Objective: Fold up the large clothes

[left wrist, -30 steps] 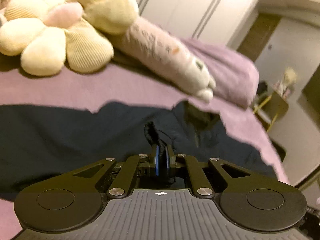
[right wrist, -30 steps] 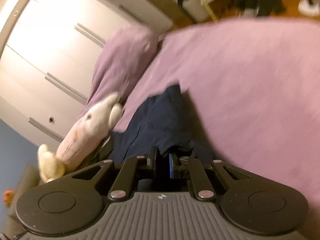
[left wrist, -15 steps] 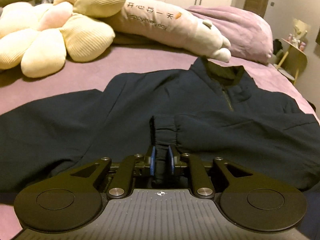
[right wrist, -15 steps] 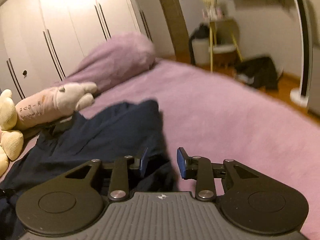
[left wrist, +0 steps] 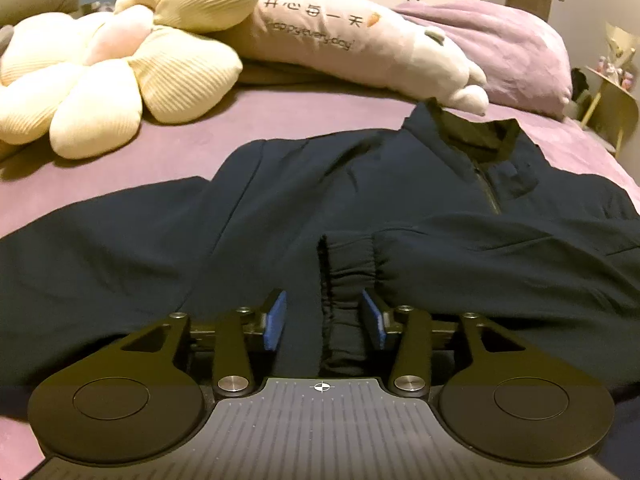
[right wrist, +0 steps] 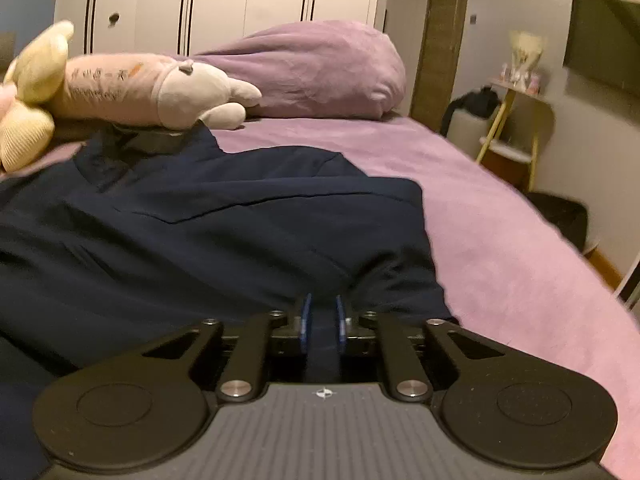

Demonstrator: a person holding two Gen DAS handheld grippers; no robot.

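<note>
A navy zip jacket (left wrist: pixel 280 200) lies spread on the purple bed (left wrist: pixel 240 128), collar toward the pillows. One sleeve is folded across its front, and that sleeve's elastic cuff (left wrist: pixel 348 276) lies between the fingers of my left gripper (left wrist: pixel 325 320). The left jaws are opening, and the blue pads stand clear of the cuff. In the right wrist view my right gripper (right wrist: pixel 323 322) is at the jacket's (right wrist: pixel 200 220) right edge. Its jaws are closing, and a fold of navy fabric fills the narrow gap between the pads.
A cream flower cushion (left wrist: pixel 120 80), a long plush pillow with lettering (left wrist: pixel 360 48) and a purple pillow (left wrist: pixel 500 48) lie at the head of the bed. Bare purple bedcover (right wrist: pixel 500 200) runs right of the jacket to the bed's edge. A yellow-legged side table (right wrist: pixel 516 120) stands beyond it.
The left gripper lowered the sleeve onto the jacket's front and its jaws parted off the cuff. The right gripper rolled level, opened, moved in over the jacket's right edge and closed on fabric.
</note>
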